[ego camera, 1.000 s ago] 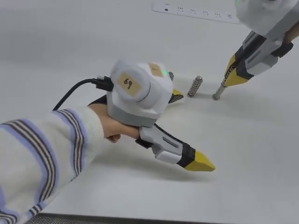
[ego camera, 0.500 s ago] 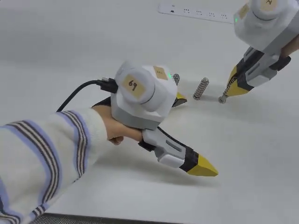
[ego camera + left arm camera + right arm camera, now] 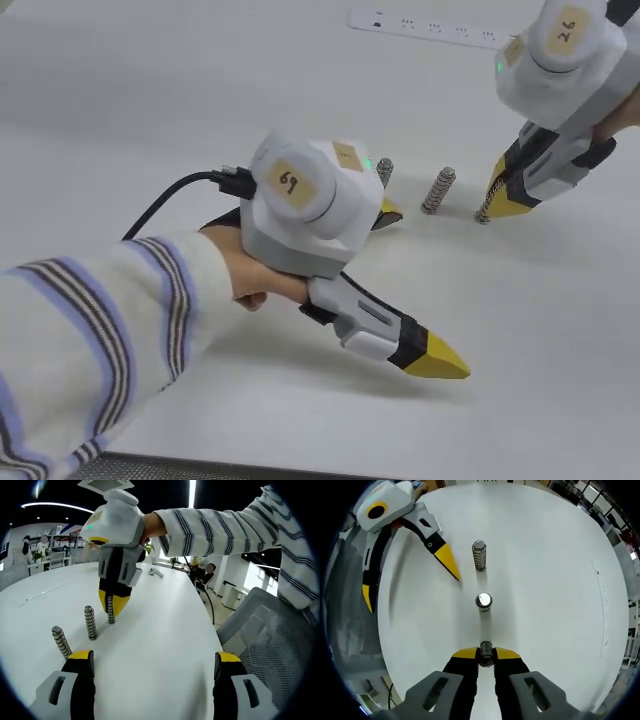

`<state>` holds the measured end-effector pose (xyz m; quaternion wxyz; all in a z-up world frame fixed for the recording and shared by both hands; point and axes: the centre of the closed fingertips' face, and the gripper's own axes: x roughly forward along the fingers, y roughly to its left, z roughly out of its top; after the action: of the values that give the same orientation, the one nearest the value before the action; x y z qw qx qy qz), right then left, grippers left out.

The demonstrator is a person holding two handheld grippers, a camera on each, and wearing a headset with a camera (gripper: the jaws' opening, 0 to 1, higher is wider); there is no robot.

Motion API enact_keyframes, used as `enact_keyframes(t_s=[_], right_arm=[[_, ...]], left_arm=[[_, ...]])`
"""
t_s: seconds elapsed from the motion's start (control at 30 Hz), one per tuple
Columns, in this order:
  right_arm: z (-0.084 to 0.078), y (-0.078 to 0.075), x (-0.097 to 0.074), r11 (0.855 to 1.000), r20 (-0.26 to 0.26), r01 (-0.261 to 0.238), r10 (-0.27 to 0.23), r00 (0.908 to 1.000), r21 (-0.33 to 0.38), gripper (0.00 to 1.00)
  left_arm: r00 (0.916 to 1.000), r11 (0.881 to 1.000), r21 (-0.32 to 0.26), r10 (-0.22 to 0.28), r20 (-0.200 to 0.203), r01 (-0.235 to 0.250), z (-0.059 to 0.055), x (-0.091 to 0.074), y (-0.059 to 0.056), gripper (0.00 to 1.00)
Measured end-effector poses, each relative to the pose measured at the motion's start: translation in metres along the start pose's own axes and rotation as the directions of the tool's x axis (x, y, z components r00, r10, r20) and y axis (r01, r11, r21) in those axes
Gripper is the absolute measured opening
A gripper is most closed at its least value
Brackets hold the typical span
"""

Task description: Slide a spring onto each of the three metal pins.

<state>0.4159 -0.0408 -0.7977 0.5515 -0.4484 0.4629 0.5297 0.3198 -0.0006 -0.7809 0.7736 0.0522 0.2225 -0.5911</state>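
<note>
Third spring [image 3: 485, 654] tight between the right gripper [image 3: 498, 207]'s yellow tips

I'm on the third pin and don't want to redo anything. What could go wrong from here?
1. The right tool is shut on the spring. Pulling away before opening might drag it back up or tip it over.
2. The left tool is open, with one jaw right beside the end spring. A small nudge could knock that one over.
</note>
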Motion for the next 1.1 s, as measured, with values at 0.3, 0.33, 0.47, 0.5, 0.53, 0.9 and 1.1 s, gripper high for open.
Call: enact_keyframes(t_s=[0.3, 0.33, 0.47, 0.5, 0.53, 0.9, 1.1], right_arm=[[0.001, 0.003, 0.004, 1.000, 0.000, -0.017, 0.017, 0.9998, -0.025, 0.12], [0.001, 0.003, 0.004, 0.999, 0.000, -0.014, 0.014, 0.9999, -0.031, 0.14], [0.003, 0.002, 0.003, 0.999, 0.002, -0.003, 0.003, 1.0000, -0.042, 0.21], [0.003, 0.001, 0.003, 0.999, 0.002, 0.000, 0.000, 1.0000, -0.042, 0.21], [0.003, 0.001, 0.002, 0.999, 0.002, 0.000, 0.000, 1.0000, -0.045, 0.21], [0.005, 0.002, -0.010, 0.999, 0.036, 0.012, -0.010, 0.9993, -0.043, 0.28], [0.002, 0.009, -0.020, 0.999, 0.053, 0.006, -0.005, 0.9986, -0.033, 0.30]], left_arm=[[0.9997, 1.000, -0.024, 0.009, 0.021, -0.009, 0.005, -0.003, 0.004, 0.97], [0.9997, 1.000, -0.024, 0.009, 0.022, -0.009, 0.005, -0.003, 0.004, 0.97], [0.9999, 1.000, -0.023, 0.008, 0.014, -0.008, 0.004, -0.004, 0.003, 0.97], [0.9999, 1.000, -0.024, 0.007, 0.013, -0.007, 0.004, -0.004, 0.002, 0.97], [0.9999, 1.000, -0.024, 0.006, 0.012, -0.005, 0.003, -0.005, 0.002, 0.97], [1.0000, 1.000, -0.028, 0.005, 0.009, -0.004, 0.004, -0.007, 0.001, 0.97], [1.0000, 1.000, -0.029, 0.001, 0.001, -0.001, 0.003, -0.009, -0.001, 0.97]])
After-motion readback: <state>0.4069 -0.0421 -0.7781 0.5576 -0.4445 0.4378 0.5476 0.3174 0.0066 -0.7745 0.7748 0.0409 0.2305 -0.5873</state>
